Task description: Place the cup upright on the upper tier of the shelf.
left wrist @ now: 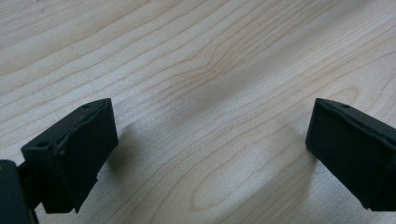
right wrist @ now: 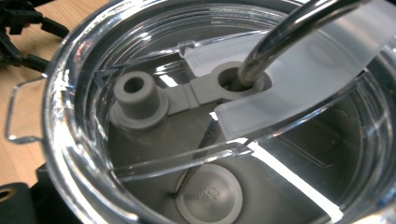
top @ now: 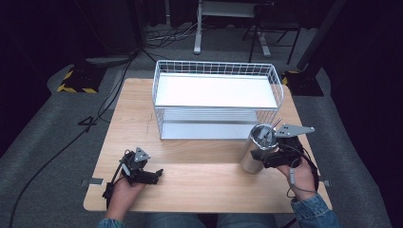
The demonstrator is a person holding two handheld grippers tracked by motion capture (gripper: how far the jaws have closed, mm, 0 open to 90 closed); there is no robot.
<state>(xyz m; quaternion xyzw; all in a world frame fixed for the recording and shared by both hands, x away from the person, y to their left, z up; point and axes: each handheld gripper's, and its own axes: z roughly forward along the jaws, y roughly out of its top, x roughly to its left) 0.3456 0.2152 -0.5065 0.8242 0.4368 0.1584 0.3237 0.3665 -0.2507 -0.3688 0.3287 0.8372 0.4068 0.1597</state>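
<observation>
One steel tumbler [top: 253, 151] in the right gripper [top: 269, 153], tilted.

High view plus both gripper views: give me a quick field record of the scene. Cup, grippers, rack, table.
cup: steel tumbler with clear lid and metal straw, near the table's right side
right gripper: jaws closed around the tumbler
left gripper: open, nothing between the jaws, low over bare wood
rack: white wire basket shelf at the back of the table, nothing on its shelves
table: light wood

Tumbler [right wrist: 224, 140] cropped by frame edges, straw [right wrist: 289, 32] top cut off
</observation>
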